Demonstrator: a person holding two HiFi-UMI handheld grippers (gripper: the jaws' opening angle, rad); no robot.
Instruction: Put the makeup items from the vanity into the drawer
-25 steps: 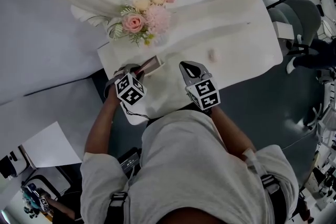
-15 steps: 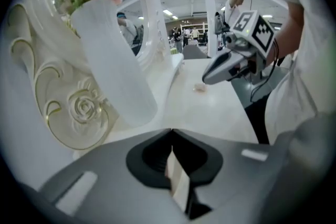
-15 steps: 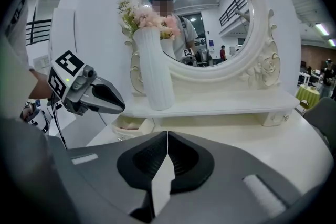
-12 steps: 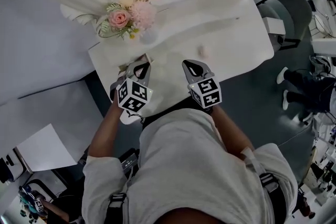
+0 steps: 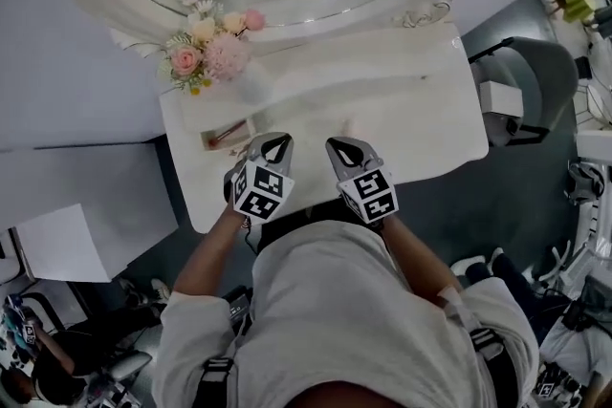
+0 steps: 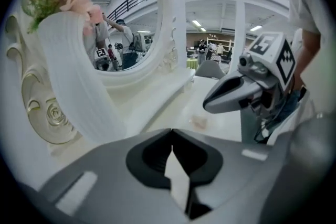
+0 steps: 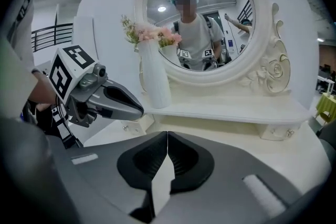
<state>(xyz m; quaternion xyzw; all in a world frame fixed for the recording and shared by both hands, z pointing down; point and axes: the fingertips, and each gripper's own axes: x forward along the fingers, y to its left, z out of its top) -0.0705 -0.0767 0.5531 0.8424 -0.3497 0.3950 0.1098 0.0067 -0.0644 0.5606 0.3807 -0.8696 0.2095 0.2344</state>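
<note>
White vanity top (image 5: 421, 100): flower vase (image 5: 251, 83) back left, flat makeup case (image 5: 227, 135) left, small pale item (image 6: 199, 121) centre.

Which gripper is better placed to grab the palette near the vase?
Left, probably: the palette lies just left of the left gripper, fingers shut and empty; the right gripper is on its far side.

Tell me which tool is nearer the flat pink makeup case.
Left. The left tool is just right of the flat pink makeup case; the right tool lies farther right.
</note>
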